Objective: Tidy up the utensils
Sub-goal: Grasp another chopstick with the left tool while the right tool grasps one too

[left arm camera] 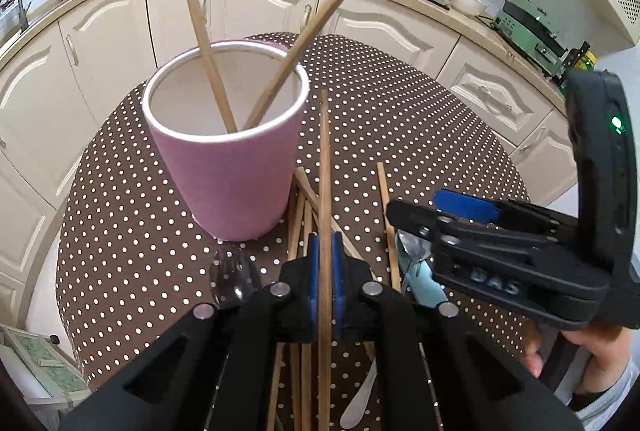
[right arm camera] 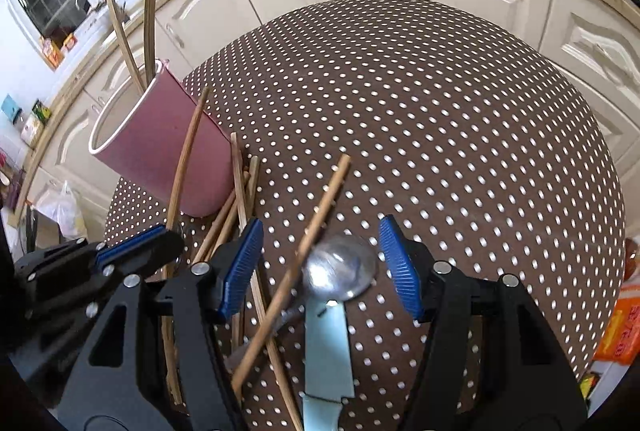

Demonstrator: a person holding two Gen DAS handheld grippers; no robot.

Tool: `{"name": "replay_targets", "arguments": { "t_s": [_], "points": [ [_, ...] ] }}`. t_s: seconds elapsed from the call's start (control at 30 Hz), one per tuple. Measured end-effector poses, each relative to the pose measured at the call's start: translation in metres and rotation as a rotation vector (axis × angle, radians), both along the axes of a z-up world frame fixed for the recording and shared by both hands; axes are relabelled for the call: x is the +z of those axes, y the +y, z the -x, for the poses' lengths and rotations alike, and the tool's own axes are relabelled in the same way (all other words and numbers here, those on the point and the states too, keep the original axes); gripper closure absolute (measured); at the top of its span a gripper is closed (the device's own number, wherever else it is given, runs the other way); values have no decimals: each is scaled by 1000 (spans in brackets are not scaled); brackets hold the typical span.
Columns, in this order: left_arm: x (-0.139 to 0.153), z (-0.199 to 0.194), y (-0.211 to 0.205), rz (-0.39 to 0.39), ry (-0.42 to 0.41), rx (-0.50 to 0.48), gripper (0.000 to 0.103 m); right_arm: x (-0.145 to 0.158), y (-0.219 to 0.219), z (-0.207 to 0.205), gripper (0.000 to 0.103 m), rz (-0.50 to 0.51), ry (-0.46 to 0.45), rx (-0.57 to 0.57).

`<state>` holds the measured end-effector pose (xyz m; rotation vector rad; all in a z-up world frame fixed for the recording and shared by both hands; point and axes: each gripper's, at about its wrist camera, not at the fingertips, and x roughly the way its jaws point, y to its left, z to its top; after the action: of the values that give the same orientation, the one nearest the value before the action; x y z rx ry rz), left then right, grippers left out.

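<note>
Pink cup (left arm camera: 228,167) upright on dotted cloth, two chopsticks (left arm camera: 208,43) leaning inside.
More wooden chopsticks (right arm camera: 240,191) heaped beside base; one chopstick (left arm camera: 325,191) raised off pile; blue-handled spoon (right arm camera: 340,271) flat, bowl up.

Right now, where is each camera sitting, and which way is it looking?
Left wrist view: sits on the left gripper, looking down along its fingers at the pink cup; it is shut on a chopstick. The right gripper and a hand show too.
Right wrist view: sits on the right gripper, looking down at a spoon lying between its open fingers; the left gripper shows at its left edge.
Both share the cup, loose chopsticks and dotted table.
</note>
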<state>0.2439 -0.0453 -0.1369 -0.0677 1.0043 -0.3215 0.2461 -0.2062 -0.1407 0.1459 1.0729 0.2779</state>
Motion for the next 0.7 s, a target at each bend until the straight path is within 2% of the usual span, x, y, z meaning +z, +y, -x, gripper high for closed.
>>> {"name": "replay_targets", "arguments": {
  "t_s": [0.1,0.17,0.23,0.3,0.4,0.5,0.7],
  "points": [
    [1,1,5,10,-2,9,97,-8,12,-9,69,27,52,40],
    [0,0,6,12,-2,7,97,-15,17,-13,70,44,77,52],
    [0,2,8,14,-4,3,97,-19,19,-15,75,48,91,54],
    [0,3,8,17,-6,2,97,-21,22,-19,87,56,91,49],
    [2,7,12,24,-13,-3,97,-21,17,-20,94,13,92,42],
    [7,12,15,33,-28,-7,97,-15,4,-15,97,-33,68,37],
    [24,26,24,60,-71,-17,97,14,-10,7,97,-118,-35,36]
  ]
}}
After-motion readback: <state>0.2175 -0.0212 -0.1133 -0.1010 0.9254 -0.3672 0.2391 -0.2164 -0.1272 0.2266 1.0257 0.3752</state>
